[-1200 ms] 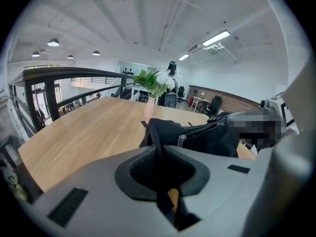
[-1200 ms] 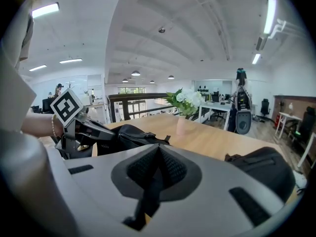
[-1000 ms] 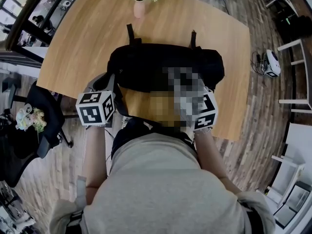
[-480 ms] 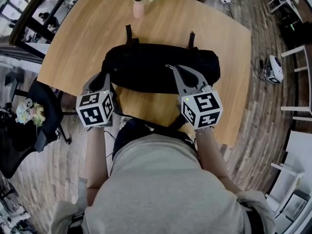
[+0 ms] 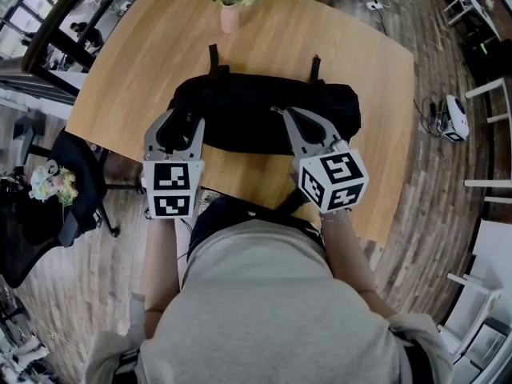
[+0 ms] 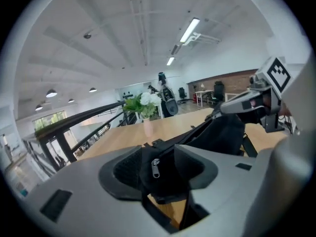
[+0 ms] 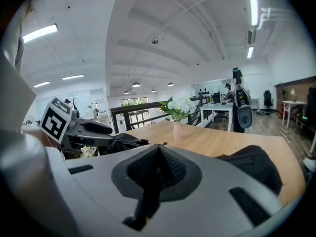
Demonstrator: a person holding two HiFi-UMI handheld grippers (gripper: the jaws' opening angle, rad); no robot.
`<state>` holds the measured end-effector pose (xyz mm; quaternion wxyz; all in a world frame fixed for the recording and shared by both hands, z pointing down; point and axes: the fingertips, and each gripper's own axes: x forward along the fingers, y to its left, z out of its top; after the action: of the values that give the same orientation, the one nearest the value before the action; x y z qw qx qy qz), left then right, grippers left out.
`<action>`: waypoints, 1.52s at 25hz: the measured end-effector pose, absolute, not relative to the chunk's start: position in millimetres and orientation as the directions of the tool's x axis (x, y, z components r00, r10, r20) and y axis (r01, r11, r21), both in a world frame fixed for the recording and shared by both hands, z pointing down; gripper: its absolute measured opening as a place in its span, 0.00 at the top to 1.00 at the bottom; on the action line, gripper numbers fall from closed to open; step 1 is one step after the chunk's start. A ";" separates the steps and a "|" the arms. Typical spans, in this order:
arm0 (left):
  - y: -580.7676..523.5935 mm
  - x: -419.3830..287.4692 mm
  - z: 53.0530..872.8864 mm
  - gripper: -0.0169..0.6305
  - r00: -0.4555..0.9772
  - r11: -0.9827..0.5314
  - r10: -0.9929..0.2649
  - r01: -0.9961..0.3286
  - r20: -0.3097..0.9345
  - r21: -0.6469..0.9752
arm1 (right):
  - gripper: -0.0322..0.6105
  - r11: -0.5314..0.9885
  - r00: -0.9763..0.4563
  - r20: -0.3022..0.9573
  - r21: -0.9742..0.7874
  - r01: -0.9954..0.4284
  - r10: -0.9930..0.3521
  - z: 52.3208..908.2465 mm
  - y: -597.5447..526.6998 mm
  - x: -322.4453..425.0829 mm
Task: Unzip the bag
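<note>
- Black fabric bag [image 5: 264,110] lies on the table, just this side of the pink vase [image 5: 230,16].
- Left gripper [image 5: 182,120]: jaws just opening, now wide, loose around the bag's end and zip pull [image 6: 155,169].
- Right gripper [image 5: 278,111] is pinched closed at the bag's top.
- Can't tell how far the zip has run.

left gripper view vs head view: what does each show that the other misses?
Left gripper view only: the zipper pull on the bag end, between the left gripper jaws, which have just been opening and do not press it; the ceiling lights. Head view only: the bag's full length, the left gripper's marker cube, the person's torso. Both: the table, the vase of flowers, the right gripper.
</note>
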<state>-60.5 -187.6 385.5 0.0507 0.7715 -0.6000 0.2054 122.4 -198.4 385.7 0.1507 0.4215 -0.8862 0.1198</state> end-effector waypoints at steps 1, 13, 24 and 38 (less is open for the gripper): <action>-188.7 -48.1 386.0 0.66 0.226 -0.316 -0.895 -0.930 0.385 -0.189 | 0.94 0.617 -0.601 0.367 -0.088 -0.782 -0.710 385.6 -198.2 122.5; -200.2 68.6 391.0 0.66 0.497 -0.626 -0.758 -0.737 0.422 -0.256 | 0.94 0.629 -0.618 0.356 -0.101 -0.771 -0.700 380.8 -195.6 117.9; -210.0 89.3 403.3 0.74 0.499 -0.645 -0.746 -0.705 0.441 -0.295 | 0.94 0.611 -0.626 0.338 -0.164 -0.774 -0.703 379.7 -198.1 119.3; -206.6 85.8 408.5 0.90 0.495 -0.647 -0.742 -0.704 0.452 -0.292 | 0.94 0.600 -0.628 0.341 -0.197 -0.776 -0.700 386.8 -200.1 122.0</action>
<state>85.8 -206.6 408.5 -0.0341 0.8640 -0.4185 0.2780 122.0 -200.1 386.8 0.1148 0.4159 -0.8870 0.1648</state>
